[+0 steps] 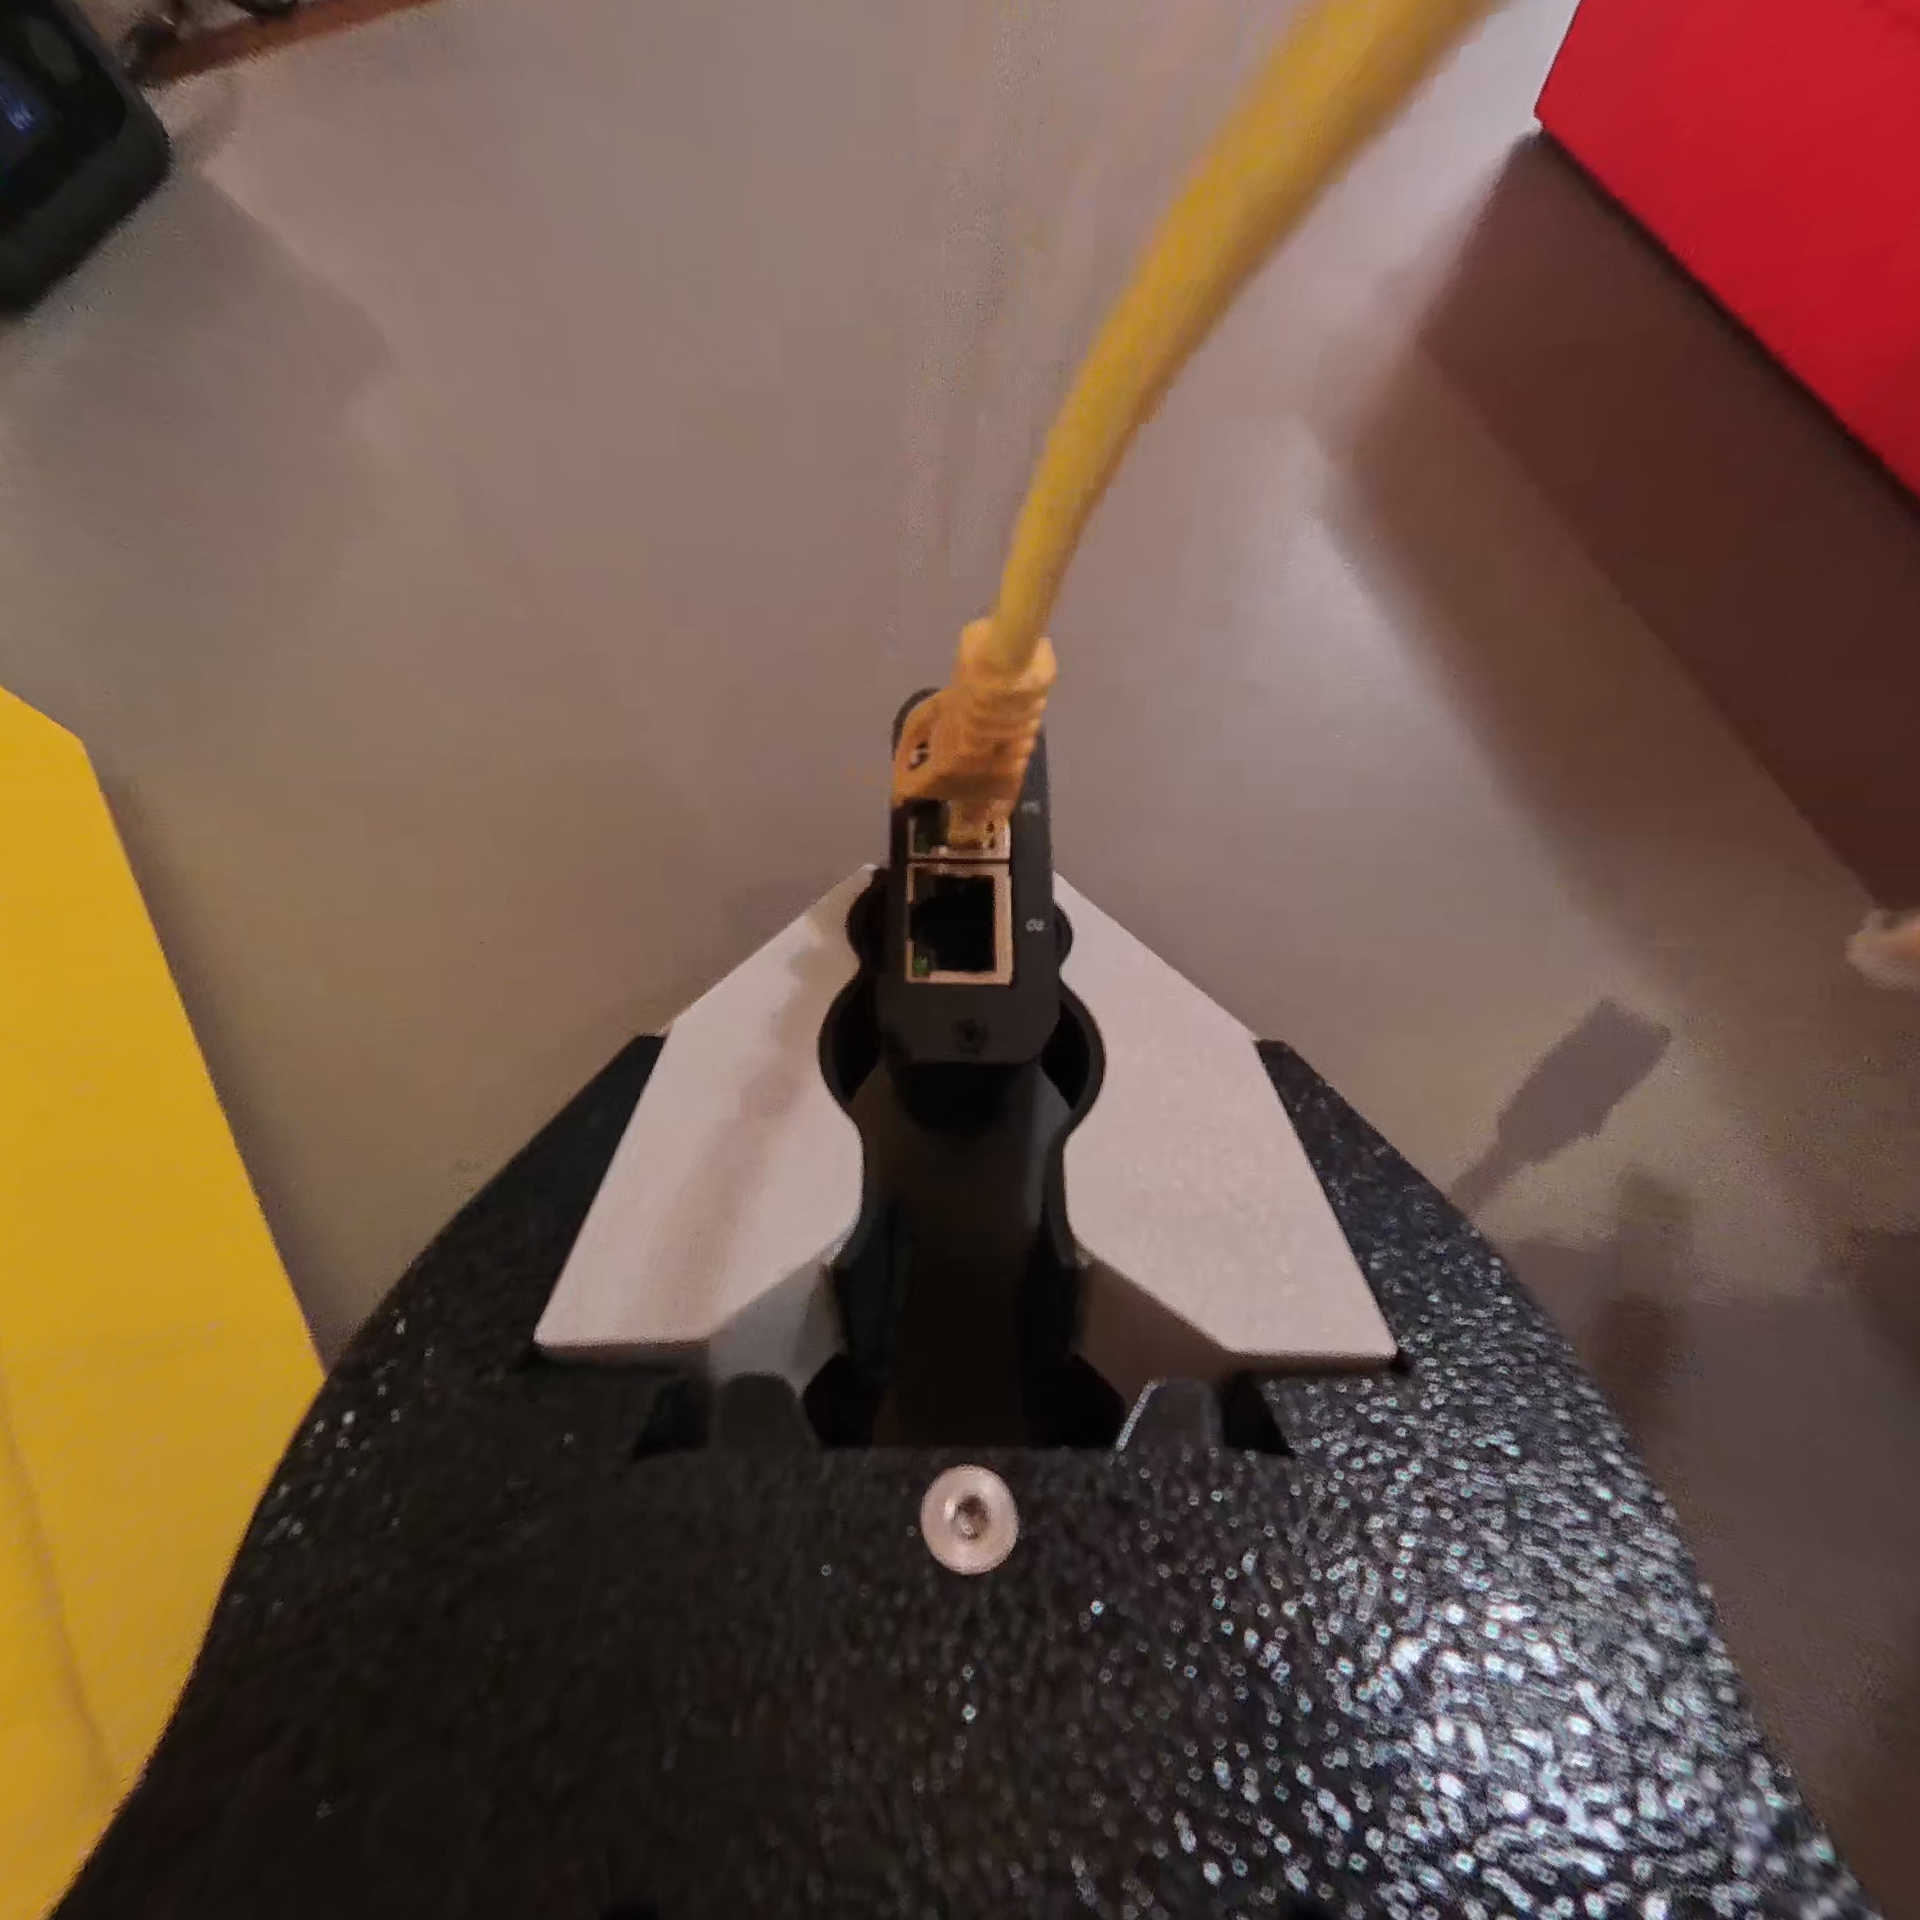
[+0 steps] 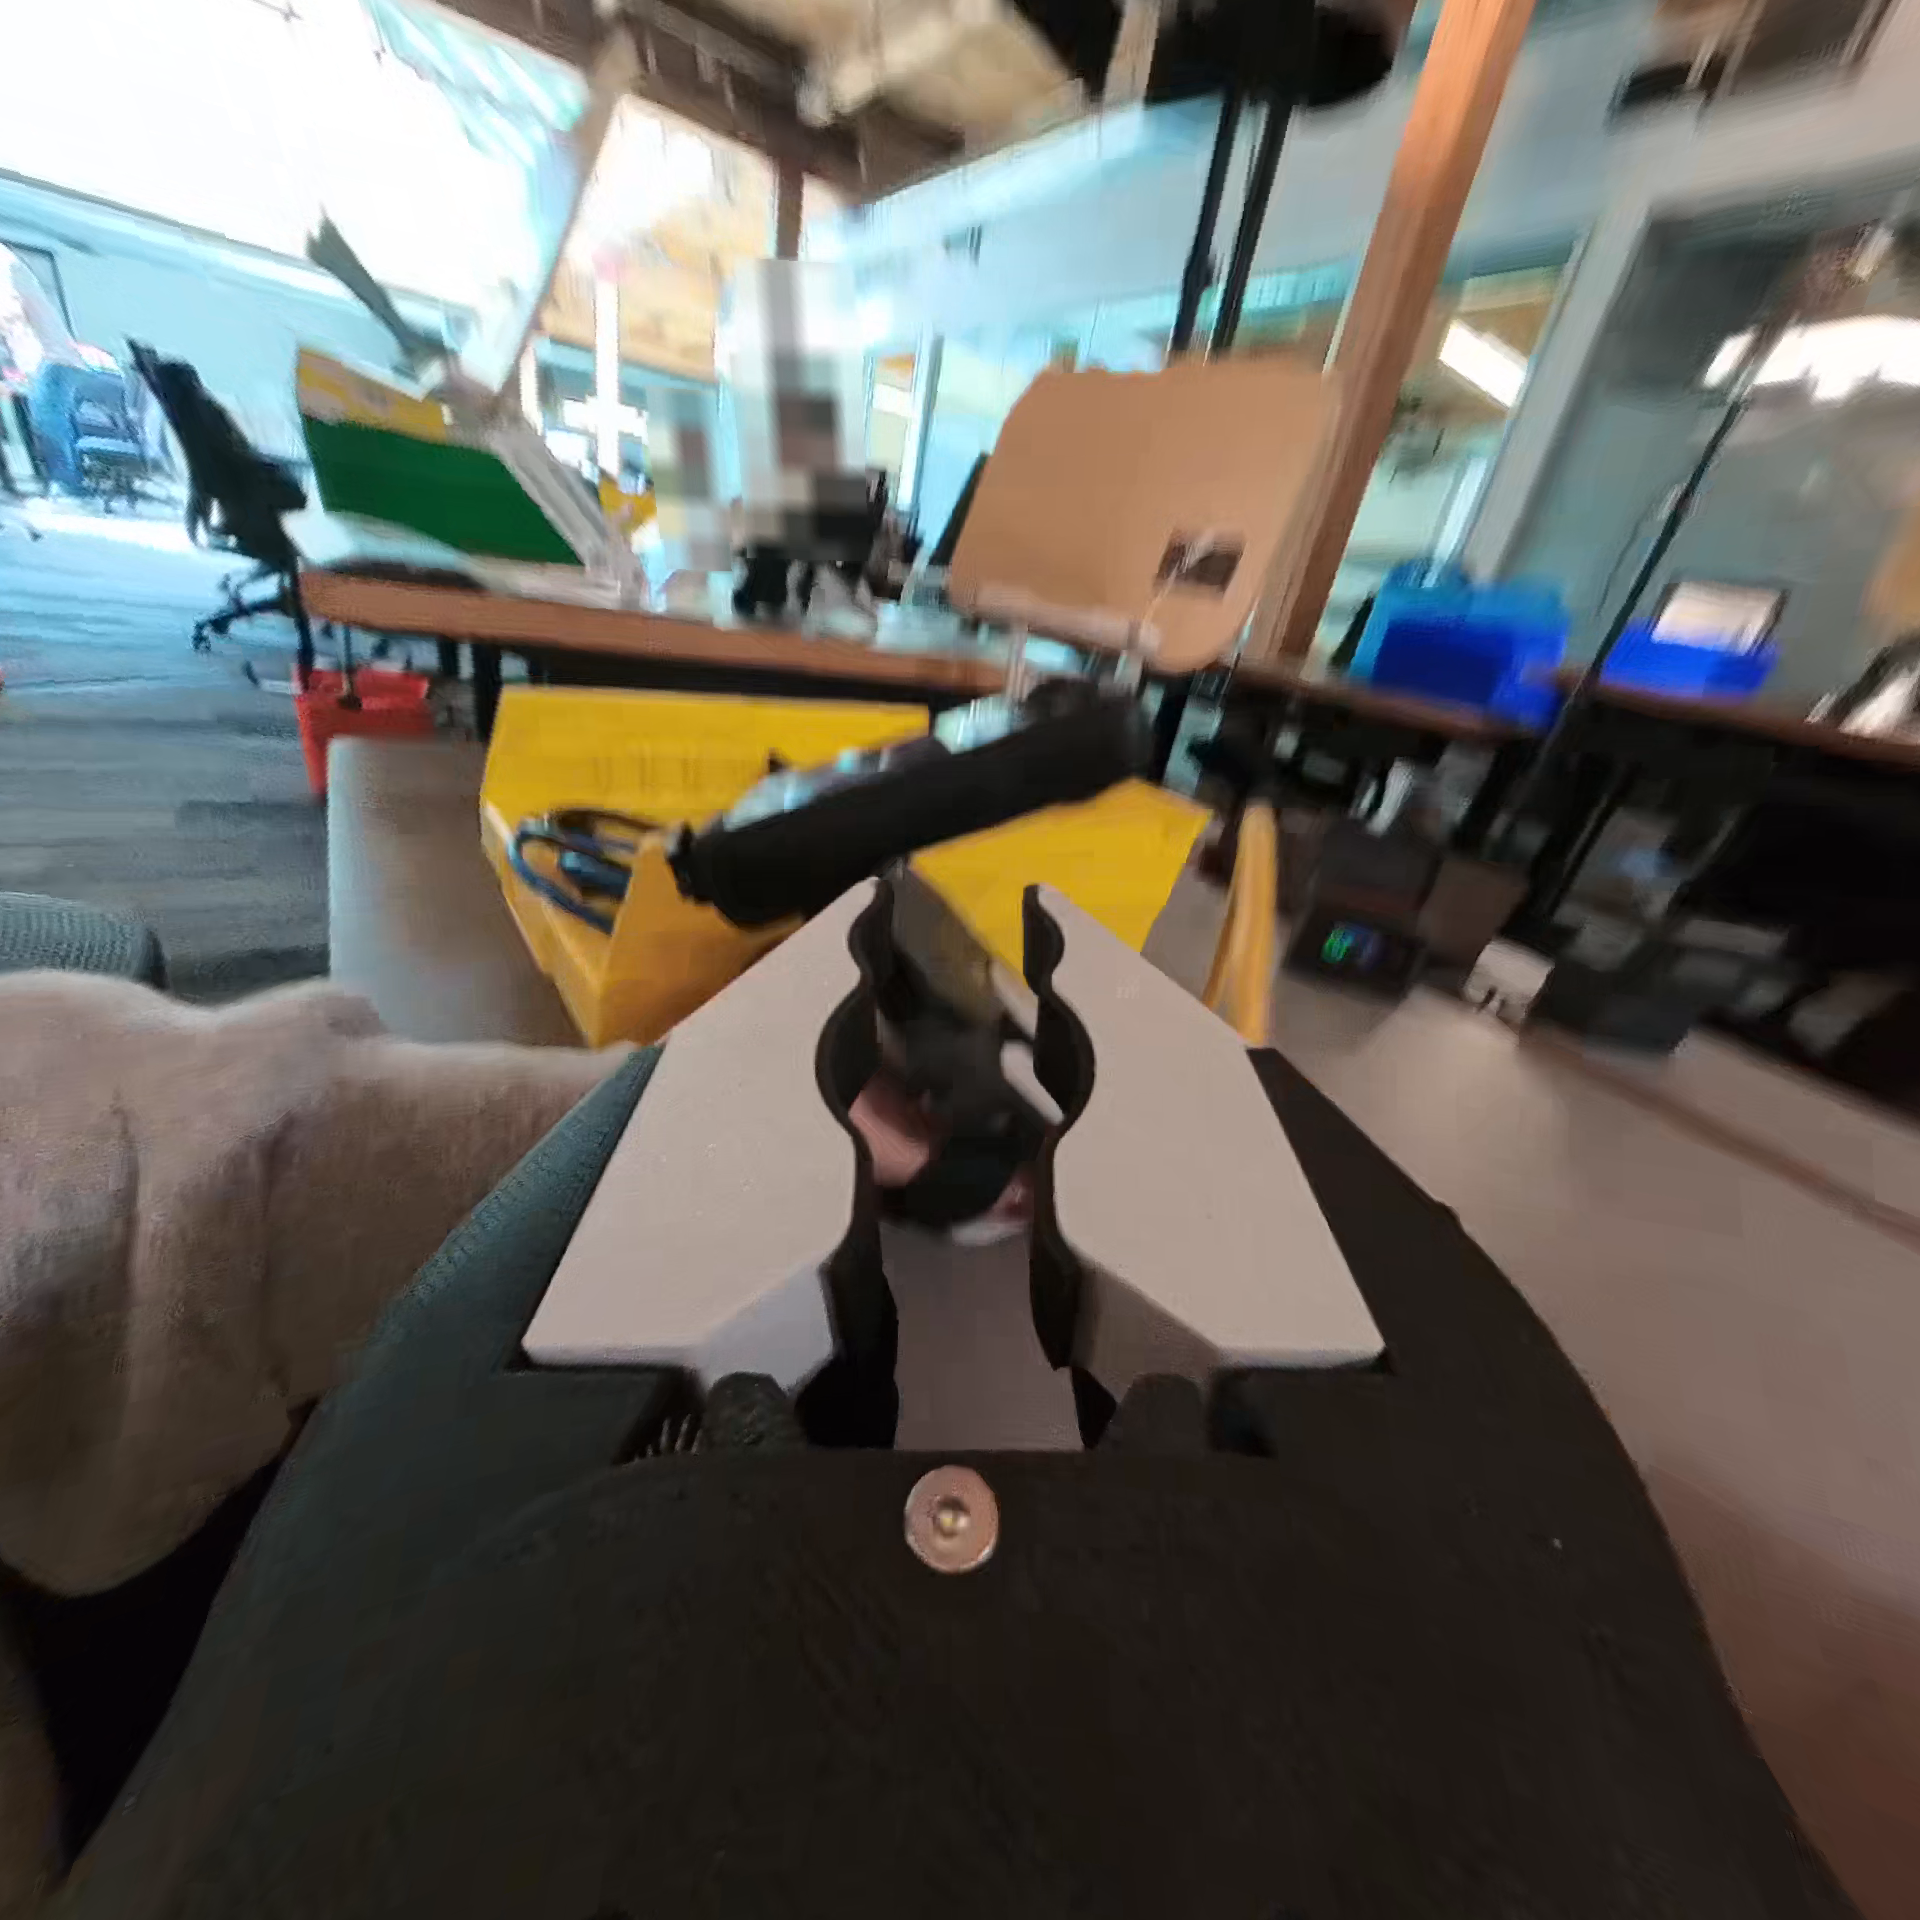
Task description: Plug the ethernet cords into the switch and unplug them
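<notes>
In the left wrist view my left gripper [image 1: 961,909] is shut on a small black switch [image 1: 966,1029], held above the grey table [image 1: 623,520] with its ports facing the camera. A yellow ethernet cord [image 1: 1122,395] has its plug [image 1: 977,727] in the far port. The nearer port [image 1: 961,925] is empty. In the blurred right wrist view my right gripper [image 2: 956,914] is open and empty. It points at the black handle of the left gripper [image 2: 894,810]. A stretch of the yellow cord [image 2: 1252,914] shows to the right of it.
A yellow bin [image 1: 104,1143] stands at the left, a red bin [image 1: 1766,208] at the far right and a black device [image 1: 62,156] at the far left. The right wrist view shows a yellow bin [image 2: 665,769], a beige sleeve [image 2: 156,1195] and desks behind. Tip to tip, the grippers are about 20 cm apart.
</notes>
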Tool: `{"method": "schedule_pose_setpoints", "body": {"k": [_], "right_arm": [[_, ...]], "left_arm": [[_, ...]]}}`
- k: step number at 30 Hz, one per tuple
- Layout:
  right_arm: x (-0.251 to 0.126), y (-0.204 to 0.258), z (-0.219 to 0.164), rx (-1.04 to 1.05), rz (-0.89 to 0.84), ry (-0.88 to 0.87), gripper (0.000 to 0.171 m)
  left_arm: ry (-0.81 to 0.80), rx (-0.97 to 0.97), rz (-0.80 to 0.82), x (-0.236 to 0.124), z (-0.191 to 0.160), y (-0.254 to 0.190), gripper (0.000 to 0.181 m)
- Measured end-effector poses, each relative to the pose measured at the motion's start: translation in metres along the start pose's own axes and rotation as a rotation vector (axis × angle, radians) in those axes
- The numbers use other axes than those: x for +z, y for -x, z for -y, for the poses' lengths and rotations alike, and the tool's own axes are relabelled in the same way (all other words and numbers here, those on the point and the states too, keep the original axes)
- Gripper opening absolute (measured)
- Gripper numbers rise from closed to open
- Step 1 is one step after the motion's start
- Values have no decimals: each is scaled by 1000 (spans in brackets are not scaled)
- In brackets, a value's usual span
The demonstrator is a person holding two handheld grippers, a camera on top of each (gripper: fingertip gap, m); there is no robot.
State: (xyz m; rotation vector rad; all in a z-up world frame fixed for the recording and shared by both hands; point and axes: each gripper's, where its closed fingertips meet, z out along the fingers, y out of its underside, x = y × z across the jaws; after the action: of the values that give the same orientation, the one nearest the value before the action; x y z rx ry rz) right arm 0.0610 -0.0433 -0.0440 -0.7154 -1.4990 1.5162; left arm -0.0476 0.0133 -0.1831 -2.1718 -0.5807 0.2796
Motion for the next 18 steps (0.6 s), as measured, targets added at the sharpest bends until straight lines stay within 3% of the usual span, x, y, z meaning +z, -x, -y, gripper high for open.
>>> {"method": "schedule_pose_setpoints", "body": {"k": [5,7,10,18], "right_arm": [[-26,-2,71,-171,-72,-257,22],[-32,-7,84,-189,-97,-287,21],[-37,-18,88,-185,-128,-284,21],[-41,-52,78,-12,-159,-210,22]], "left_arm": [[8,-10,13,-3,-4,-2,49],[-2,-7,15,-5,-4,-3,48],[-5,0,10,-8,-5,-7,49],[-31,10,21,-39,-19,-28,76]]}}
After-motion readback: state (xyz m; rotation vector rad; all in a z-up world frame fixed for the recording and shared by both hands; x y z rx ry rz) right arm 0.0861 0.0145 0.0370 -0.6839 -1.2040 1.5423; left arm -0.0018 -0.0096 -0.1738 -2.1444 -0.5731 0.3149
